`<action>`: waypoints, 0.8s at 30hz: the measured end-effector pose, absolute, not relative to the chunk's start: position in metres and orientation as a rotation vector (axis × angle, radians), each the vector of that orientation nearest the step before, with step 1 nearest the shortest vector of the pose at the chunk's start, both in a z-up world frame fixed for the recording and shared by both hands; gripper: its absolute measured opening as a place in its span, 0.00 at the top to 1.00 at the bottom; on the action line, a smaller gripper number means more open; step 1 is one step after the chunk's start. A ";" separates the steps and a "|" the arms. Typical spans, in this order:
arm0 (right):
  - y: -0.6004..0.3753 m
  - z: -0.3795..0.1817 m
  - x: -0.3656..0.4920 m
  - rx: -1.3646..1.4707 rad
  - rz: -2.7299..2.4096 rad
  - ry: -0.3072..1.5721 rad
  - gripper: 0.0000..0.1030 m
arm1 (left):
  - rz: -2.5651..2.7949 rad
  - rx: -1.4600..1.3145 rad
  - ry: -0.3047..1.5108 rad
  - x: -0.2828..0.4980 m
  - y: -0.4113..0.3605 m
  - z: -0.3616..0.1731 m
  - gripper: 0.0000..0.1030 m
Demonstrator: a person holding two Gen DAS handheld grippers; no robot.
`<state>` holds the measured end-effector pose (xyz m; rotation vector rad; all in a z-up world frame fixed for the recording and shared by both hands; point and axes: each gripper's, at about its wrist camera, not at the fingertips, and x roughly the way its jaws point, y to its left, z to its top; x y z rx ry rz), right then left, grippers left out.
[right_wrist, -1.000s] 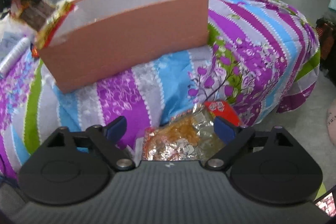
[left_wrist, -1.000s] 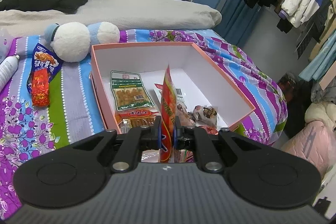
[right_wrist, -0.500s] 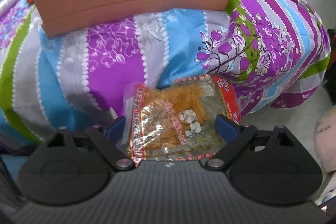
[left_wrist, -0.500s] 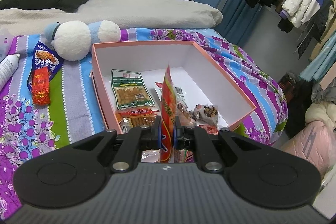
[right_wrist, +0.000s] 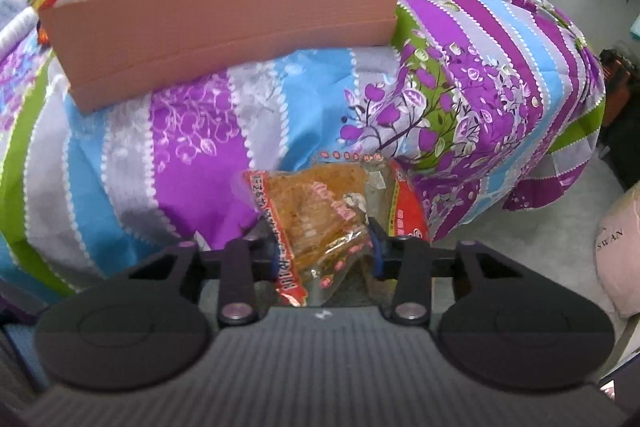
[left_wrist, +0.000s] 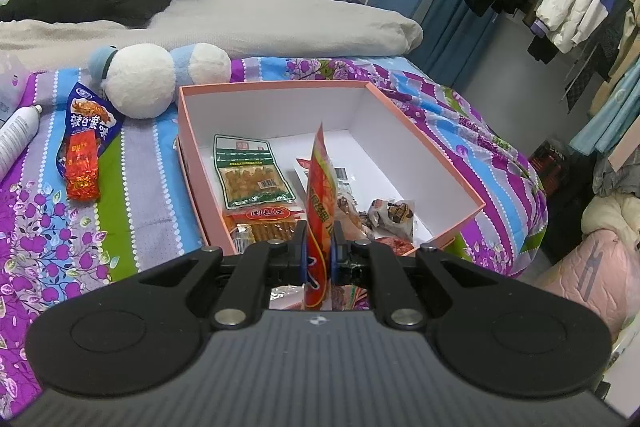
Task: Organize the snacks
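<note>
Right tongs (right_wrist: pixel 326 247) have closed, crumpling the clear snack packet (right_wrist: pixel 320 211).

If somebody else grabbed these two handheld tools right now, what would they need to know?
Left tool: shut on a red-and-orange snack packet, held edge-up above the near end of the pink cardboard box.
Right tool: shut on a clear crinkly packet of orange snacks with red edges, low in front of the striped purple bedspread.
Done: several packets lie in the box, including a green-labelled one.
Left: drop both held packets in, then fetch the blue-and-red packet lying on the bedspread beside the box.
</note>
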<state>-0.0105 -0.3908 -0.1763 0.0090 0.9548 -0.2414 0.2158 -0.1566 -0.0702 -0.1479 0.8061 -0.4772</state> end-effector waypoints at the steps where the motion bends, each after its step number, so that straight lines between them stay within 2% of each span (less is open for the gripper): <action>1: -0.392 -0.175 -0.011 0.013 -0.244 0.950 0.63 | -0.477 -0.148 0.804 0.215 -0.157 -0.069 0.89; 7: -0.391 -0.154 -0.016 0.020 -0.255 0.904 0.65 | -0.485 -0.145 0.793 0.210 -0.157 -0.064 0.89; 14: -0.389 -0.103 -0.008 0.019 -0.238 0.792 0.65 | -0.494 -0.137 0.763 0.216 -0.161 -0.054 0.89; 24: -0.387 -0.025 0.056 -0.011 -0.160 0.554 0.64 | -0.484 -0.121 0.707 0.255 -0.169 -0.031 0.89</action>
